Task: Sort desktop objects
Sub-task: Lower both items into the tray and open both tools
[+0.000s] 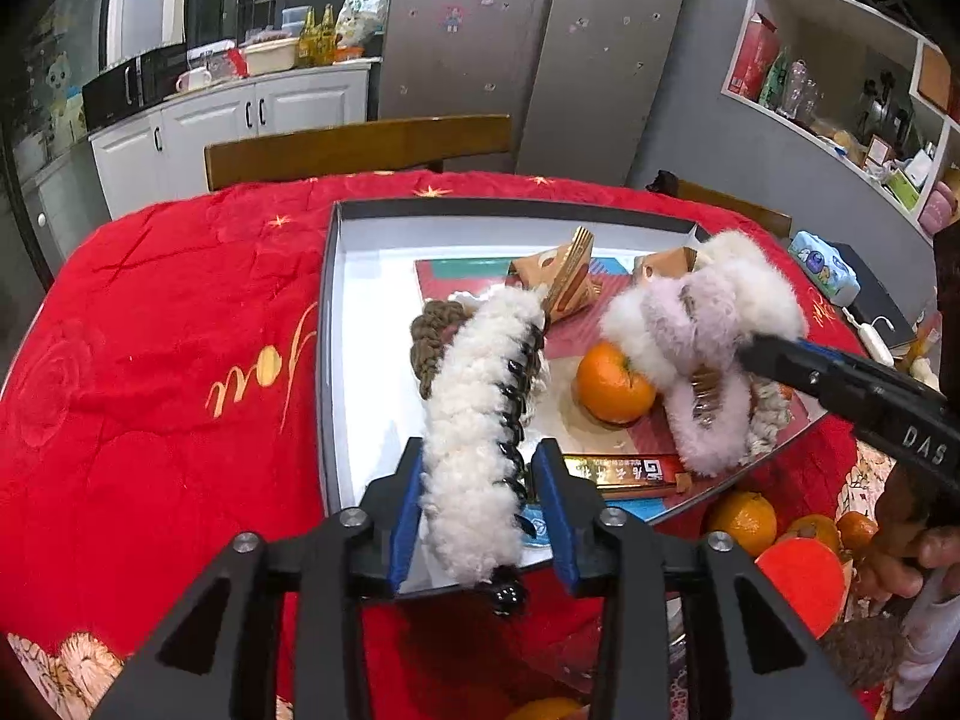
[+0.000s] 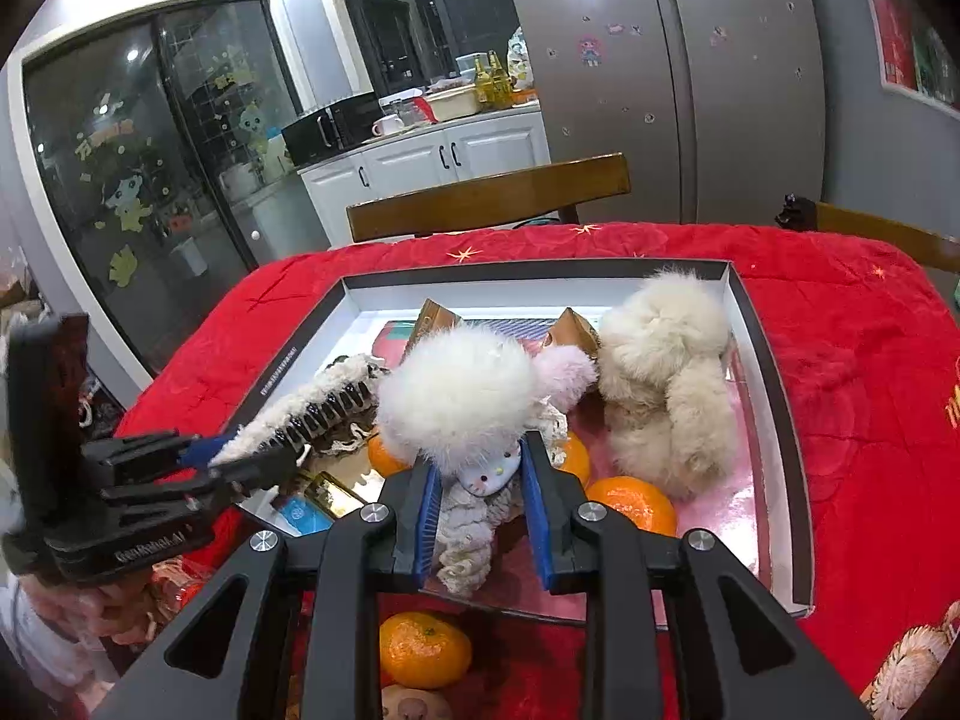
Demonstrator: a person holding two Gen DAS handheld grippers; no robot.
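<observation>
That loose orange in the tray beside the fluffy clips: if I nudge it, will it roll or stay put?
The orange is round, so it will likely roll if pushed. It lies on the smooth, glossy card in the tray, which probably gives little grip. The pink fluffy clip beside it may stop it on that side. It looks firm, not fragile.

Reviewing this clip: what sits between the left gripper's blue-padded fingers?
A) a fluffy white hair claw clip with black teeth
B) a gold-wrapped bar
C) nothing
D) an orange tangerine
A: the left gripper has the fluffy white hair claw clip with black teeth between its blue pads, over the shallow white tray.
</observation>
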